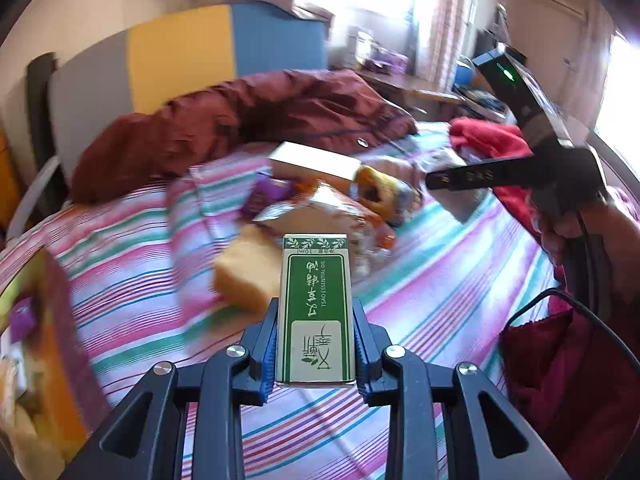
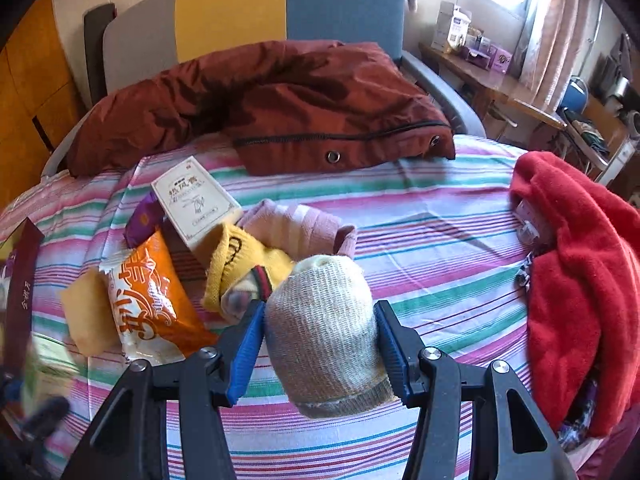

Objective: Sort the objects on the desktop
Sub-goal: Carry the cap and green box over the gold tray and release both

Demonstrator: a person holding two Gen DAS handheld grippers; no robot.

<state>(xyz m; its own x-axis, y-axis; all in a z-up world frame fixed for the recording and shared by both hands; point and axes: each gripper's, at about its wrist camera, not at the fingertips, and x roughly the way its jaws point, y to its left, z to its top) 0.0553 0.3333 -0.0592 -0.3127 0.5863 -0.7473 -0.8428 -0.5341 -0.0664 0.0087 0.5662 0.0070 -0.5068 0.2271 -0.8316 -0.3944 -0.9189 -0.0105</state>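
Note:
My left gripper point(image 1: 315, 312) is shut on a green and white essential oil box point(image 1: 316, 308), held upright above the striped sheet. My right gripper point(image 2: 320, 316) is shut on a rolled grey-beige sock point(image 2: 326, 332), held over the sheet. Beyond it lies a pile: a yellow sock point(image 2: 240, 264), a pink sock point(image 2: 296, 228), an orange snack packet point(image 2: 148, 300), a white box point(image 2: 196, 204) and a purple wrapper point(image 2: 144, 216). The right gripper's body also shows at the right of the left wrist view point(image 1: 532, 136). The left view is motion-blurred.
A dark red jacket point(image 2: 280, 108) lies at the back of the bed. A red fleece garment point(image 2: 580, 240) lies at the right. A dark maroon box point(image 2: 22, 280) sits at the left edge. A cluttered desk point(image 2: 500, 80) stands beyond the bed.

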